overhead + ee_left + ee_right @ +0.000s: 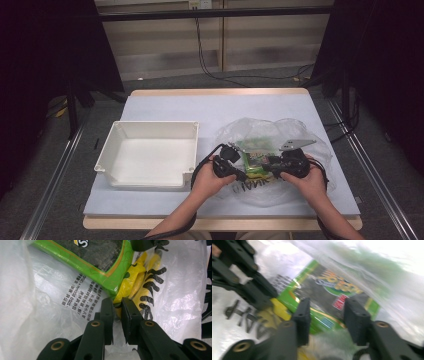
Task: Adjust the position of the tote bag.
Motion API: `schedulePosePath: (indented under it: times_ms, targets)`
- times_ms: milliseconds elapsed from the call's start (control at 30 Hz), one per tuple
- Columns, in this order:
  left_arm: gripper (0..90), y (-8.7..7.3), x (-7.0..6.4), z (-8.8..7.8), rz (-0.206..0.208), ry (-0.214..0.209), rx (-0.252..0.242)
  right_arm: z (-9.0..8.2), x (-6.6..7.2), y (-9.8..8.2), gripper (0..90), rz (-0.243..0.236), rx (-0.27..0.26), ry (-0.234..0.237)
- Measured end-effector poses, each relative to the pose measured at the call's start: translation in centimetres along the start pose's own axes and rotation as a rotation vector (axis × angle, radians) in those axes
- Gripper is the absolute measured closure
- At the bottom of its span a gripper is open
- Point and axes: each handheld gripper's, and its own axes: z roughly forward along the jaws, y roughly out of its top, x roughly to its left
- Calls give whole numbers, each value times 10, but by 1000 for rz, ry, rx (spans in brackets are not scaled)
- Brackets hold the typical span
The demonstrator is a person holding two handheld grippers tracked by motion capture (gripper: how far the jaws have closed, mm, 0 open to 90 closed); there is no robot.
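Work in hand, as I read it: emptying the plastic bag into the white bin. Early stage, nothing in the bin yet.

Bag lies on the table at approx 3 o'clock from the bin, just beside it. The green snack pack sits inside the bag, w/ a yellow pack touching its edge.

Left hand-held gripper: jaws narrow, pinching bag film right by the yellow pack's corner; looks like it holds the bag, prob. to steady it. Right hand-held gripper: jaws part-open, straddling the green snack pack's edge; view is blurred, pads don't seem to press on it, so no grip yet. In the high view both sit over the bag, left at approx 9 o'clock of the green pack, right at 3 o'clock.

Left to do: grip pack, lift out, move to bin, same for the yellow one.

Count: 1 bin, 1 bag, 1 green pack, 1 yellow pack (more may be hidden under film), 2 hand-held grippers.
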Motion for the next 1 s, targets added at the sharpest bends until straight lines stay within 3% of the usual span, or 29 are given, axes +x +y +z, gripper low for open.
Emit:
schedulePosePath:
  times_ms: [167,200,367,533,733,867,1000]
  targets:
    - [803,0,-2,2,-13,6,-15,-10,-2,-10,419,22,-13,-31]
    - [803,1,-2,1,-10,10,-10,-13,-1,-13,361,30,-5,-54]
    - [793,1,-1,-1,-12,7,-19,-11,-3,-23,352,49,32,-49]
    - [556,6,1,-13,-18,23,-57,-6,-2,-26,355,31,59,-59]
    - [447,19,3,-26,-33,47,-111,-5,-2,-26,356,26,56,-61]
    - [449,31,3,-32,-23,65,-136,-5,-2,-26,356,28,56,-63]
    - [547,45,8,-29,-39,73,-140,-5,-2,-26,355,24,54,-65]
